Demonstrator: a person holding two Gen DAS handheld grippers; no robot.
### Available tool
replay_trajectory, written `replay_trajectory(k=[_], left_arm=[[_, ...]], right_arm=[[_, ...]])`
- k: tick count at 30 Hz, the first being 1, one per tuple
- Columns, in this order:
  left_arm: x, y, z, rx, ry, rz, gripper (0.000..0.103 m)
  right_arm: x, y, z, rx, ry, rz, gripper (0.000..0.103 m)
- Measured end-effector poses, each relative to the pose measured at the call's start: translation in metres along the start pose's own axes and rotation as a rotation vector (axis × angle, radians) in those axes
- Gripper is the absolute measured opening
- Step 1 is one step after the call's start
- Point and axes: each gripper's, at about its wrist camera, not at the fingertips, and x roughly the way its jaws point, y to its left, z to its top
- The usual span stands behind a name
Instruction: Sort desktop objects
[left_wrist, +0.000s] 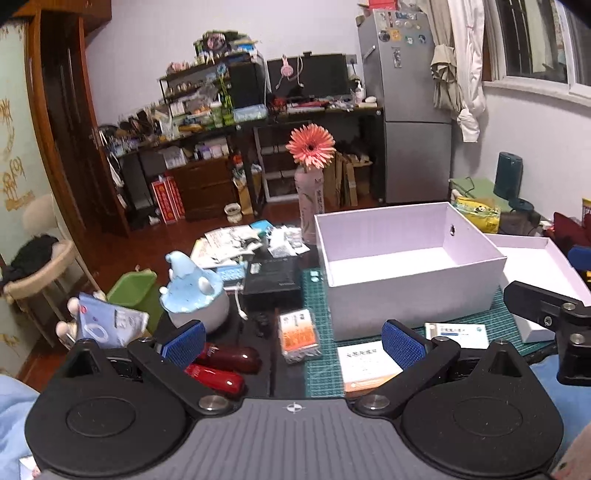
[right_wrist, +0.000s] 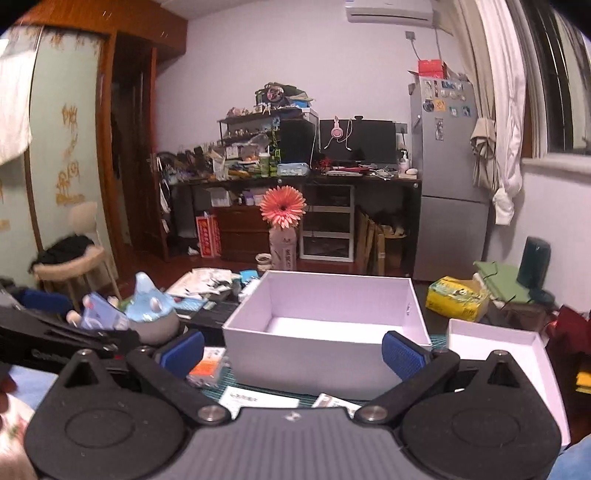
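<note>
A white open box (left_wrist: 410, 291) stands empty on the green cutting mat (left_wrist: 317, 365); it also shows in the right wrist view (right_wrist: 306, 354). In front of it lie an orange medicine pack (left_wrist: 298, 334), a white-and-orange medicine box (left_wrist: 365, 363) and a white-and-blue medicine box (left_wrist: 456, 335). Two red oblong objects (left_wrist: 221, 367) lie at the left. My left gripper (left_wrist: 293, 341) is open and empty above these items. My right gripper (right_wrist: 291, 350) is open and empty, just in front of the box; part of it shows in the left wrist view (left_wrist: 554, 314).
The box lid (right_wrist: 517, 365) lies right of the box. A blue-and-grey plush (left_wrist: 195, 291), a black box (left_wrist: 271, 284), papers (left_wrist: 229, 240) and a flower in a bottle (left_wrist: 310, 184) stand behind. A yellow packet (right_wrist: 458, 297) lies at the far right.
</note>
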Motion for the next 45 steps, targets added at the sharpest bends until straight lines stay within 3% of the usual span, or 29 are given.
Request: replay_trajectory(k=[7, 12, 20, 24, 33, 40, 45], left_arm=[[0.004, 0.008, -0.009, 0.011, 0.022, -0.039, 0.103], [0.008, 0.009, -0.018, 0.040, 0.022, -0.015, 0.102], [0.019, 0.031, -0.034, -0.082, 0.038, -0.091, 0.102], [0.018, 0.031, -0.038, -0.065, 0.004, -0.058, 0.102], [0.012, 0.036, -0.046, -0.122, -0.064, -0.101, 0.102], [0.015, 0.034, -0.048, -0.120, -0.065, -0.112, 0.102], [0.016, 0.033, -0.050, -0.107, -0.069, -0.107, 0.102]], right_arm=[[0.006, -0.001, -0.003, -0.004, 0.012, -0.001, 0.103], [0.011, -0.001, -0.005, -0.030, 0.025, -0.026, 0.103], [0.015, 0.005, -0.016, -0.127, 0.011, -0.053, 0.103], [0.018, 0.008, -0.020, -0.149, 0.017, -0.014, 0.103], [0.019, -0.003, -0.018, -0.079, 0.013, 0.117, 0.103], [0.019, -0.012, -0.008, -0.080, 0.027, 0.156, 0.103], [0.024, -0.016, 0.013, -0.146, 0.067, 0.283, 0.103]])
